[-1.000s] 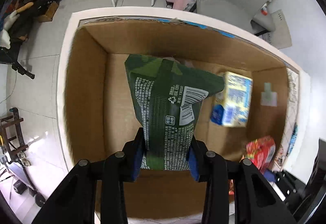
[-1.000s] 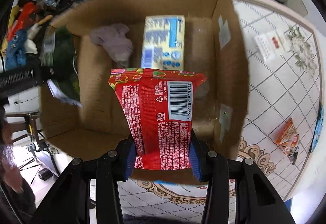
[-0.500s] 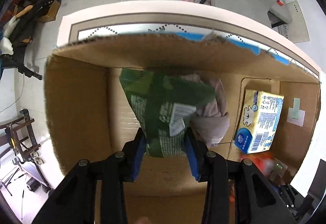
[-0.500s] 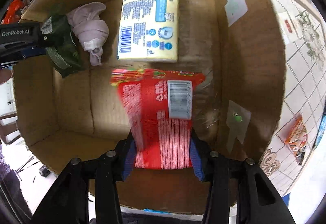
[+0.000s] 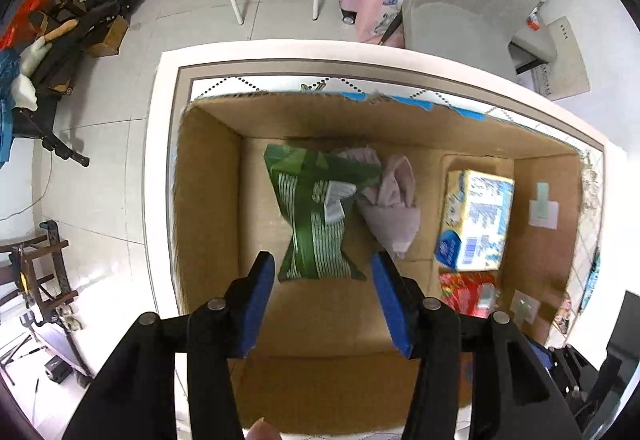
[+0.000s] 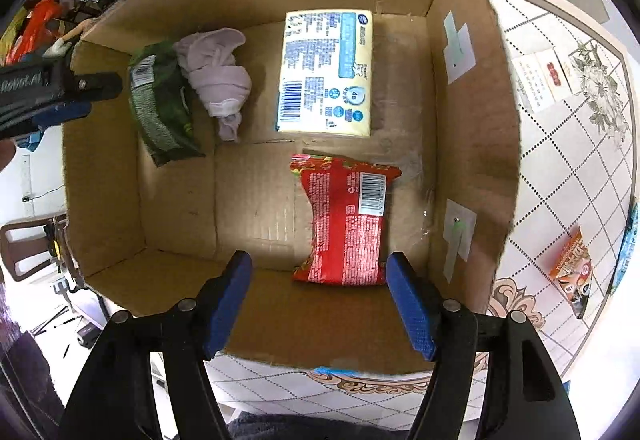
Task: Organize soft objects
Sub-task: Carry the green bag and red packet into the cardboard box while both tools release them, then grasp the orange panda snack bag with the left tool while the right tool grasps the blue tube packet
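While both of my grippers hang over the open brown cardboard box [image 6: 472, 112], neither has anything in it. My left gripper [image 5: 324, 284] has its blue pads spread apart, and the crinkly green snack bag [image 5: 316, 216] lies on the box floor just ahead of it, long axis running straight away from me, touching the bundled pale pink cloth [image 5: 394, 200] on its right. My right gripper [image 6: 320, 288] is spread wide too, with the glossy red snack packet [image 6: 344, 220] flat on the floor just ahead, lengthwise along the fingers. The yellow-and-blue tissue pack [image 6: 326, 72] sits beyond it.

Honestly, what matters next, I reckon: the small orange snack packet [image 6: 570, 264] left out on the tiled bench [image 6: 560, 160] lies well off to the right of the box, outside its right wall. So my right gripper is the nearer one.
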The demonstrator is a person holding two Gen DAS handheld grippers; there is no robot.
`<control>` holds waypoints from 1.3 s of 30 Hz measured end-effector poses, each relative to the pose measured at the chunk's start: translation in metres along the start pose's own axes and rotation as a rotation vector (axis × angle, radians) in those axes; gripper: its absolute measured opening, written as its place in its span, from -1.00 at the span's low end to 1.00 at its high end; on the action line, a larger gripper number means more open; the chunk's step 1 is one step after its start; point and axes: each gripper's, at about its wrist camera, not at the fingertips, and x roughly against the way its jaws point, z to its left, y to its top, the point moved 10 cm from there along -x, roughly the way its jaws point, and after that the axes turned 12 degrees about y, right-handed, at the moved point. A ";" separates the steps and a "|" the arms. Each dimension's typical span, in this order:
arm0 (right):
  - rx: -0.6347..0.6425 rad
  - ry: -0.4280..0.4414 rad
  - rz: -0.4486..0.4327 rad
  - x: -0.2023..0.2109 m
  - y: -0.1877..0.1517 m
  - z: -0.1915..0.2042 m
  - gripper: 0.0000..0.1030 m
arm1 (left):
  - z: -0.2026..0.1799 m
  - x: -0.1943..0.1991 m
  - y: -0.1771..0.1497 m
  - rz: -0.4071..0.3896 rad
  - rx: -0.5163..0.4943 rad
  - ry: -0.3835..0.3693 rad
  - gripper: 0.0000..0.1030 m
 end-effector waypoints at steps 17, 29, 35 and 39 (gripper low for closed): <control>0.109 -0.041 -0.185 0.090 -0.043 0.021 0.40 | 0.008 0.072 -0.107 -0.173 0.024 0.005 0.35; 0.198 -0.040 -0.277 0.122 -0.070 0.034 0.91 | 0.003 0.117 -0.137 -0.303 0.034 0.068 0.94; 0.175 0.009 -0.309 0.144 -0.079 0.012 0.91 | -0.025 0.143 -0.141 -0.354 0.027 0.074 0.94; 0.102 0.021 -0.334 0.166 -0.090 -0.041 0.91 | -0.077 0.158 -0.141 -0.390 -0.063 0.088 0.94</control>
